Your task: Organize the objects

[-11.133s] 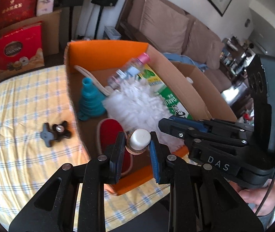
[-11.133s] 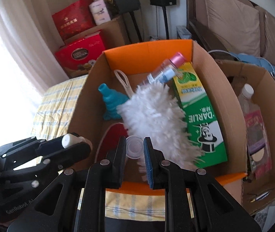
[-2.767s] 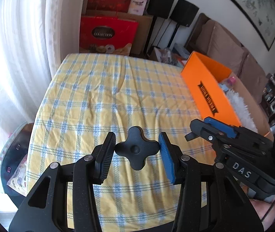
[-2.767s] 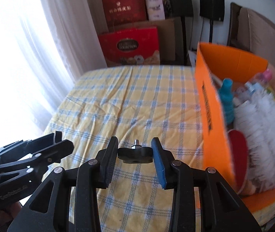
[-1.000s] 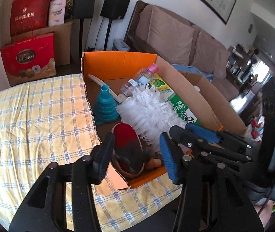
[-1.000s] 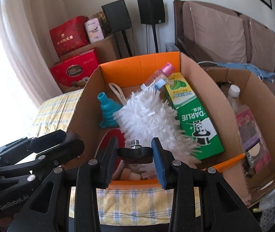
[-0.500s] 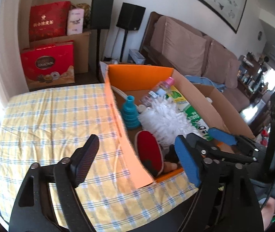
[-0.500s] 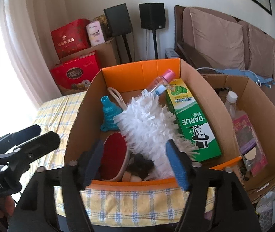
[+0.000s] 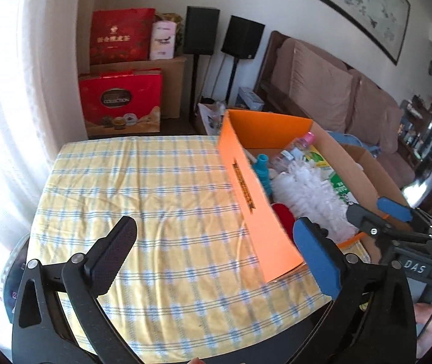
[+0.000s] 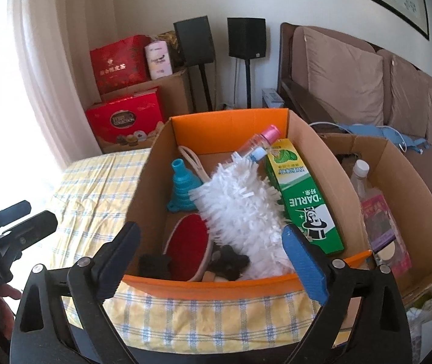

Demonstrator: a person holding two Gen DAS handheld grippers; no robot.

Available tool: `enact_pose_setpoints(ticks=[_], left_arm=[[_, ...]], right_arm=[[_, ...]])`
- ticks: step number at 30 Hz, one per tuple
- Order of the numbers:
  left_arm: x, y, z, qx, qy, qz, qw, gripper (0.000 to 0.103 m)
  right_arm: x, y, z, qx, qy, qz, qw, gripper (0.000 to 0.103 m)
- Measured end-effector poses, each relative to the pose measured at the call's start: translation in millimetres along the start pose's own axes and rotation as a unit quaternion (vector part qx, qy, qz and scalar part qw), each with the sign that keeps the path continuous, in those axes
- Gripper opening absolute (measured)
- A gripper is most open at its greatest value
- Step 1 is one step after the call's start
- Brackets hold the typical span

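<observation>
Now, label by label, all placed against the orange box [image 10: 203,283]:

Left fingers [image 9: 216,253]: spread wide and empty; they have just been opening, nothing between them. They hang over the checked desk cloth [image 9: 143,188], just beside the box's long orange side.

Right fingers [image 10: 212,259]: spread wide too, just opened, empty, above the box's near rim.

Black knobs [image 10: 231,261]: both lie inside the box at its near end, one beside the red brush [image 10: 188,242], the other [image 10: 153,265] toward the near left corner. Blurred, so I cannot tell how they sit.

Handling, my guess: small, stiff, light plastic, lobed edge, not fragile. I would pinch across two opposite lobes.

White duster [image 10: 240,209]: soft, slack, lying across the middle of the box; take it by the handle, which I cannot see.

Green carton [image 10: 304,197]: stiff card along the box's right wall; light squeeze on the flat faces.

Teal funnel [image 10: 184,183]: rubbery, near the left wall.

Cloth outside the box: bare of loose items.
</observation>
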State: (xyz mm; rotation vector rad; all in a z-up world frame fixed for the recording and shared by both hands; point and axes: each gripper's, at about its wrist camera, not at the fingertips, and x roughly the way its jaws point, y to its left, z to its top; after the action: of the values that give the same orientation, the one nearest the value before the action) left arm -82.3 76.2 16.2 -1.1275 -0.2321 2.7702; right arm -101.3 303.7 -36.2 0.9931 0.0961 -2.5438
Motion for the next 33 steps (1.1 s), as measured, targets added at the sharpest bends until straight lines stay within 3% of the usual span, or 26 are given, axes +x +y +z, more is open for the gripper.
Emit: enact_pose_setpoints(ticks=[12, 21, 33], left_arm=[[-20.7, 27.4, -7.6, -0.013, -0.009, 0.041, 0.999, 0.103], [-36.2, 41.8, -18.0, -0.024, -0.012, 0.052, 0.9983, 0.103], [-65.2, 42.8, -41.5, -0.018, -0.034, 0.094, 0.9948, 0.103]], right_arm=[[-15.8, 31.5, 1.3, -0.019, -0.01, 0.022, 1.0, 0.103], [-23.7, 56.5, -4.0, -0.038, -0.012, 0.013, 0.999, 0.103], [-40.9, 72.0, -25.7, -0.046, -0.016, 0.012, 0.999, 0.103]])
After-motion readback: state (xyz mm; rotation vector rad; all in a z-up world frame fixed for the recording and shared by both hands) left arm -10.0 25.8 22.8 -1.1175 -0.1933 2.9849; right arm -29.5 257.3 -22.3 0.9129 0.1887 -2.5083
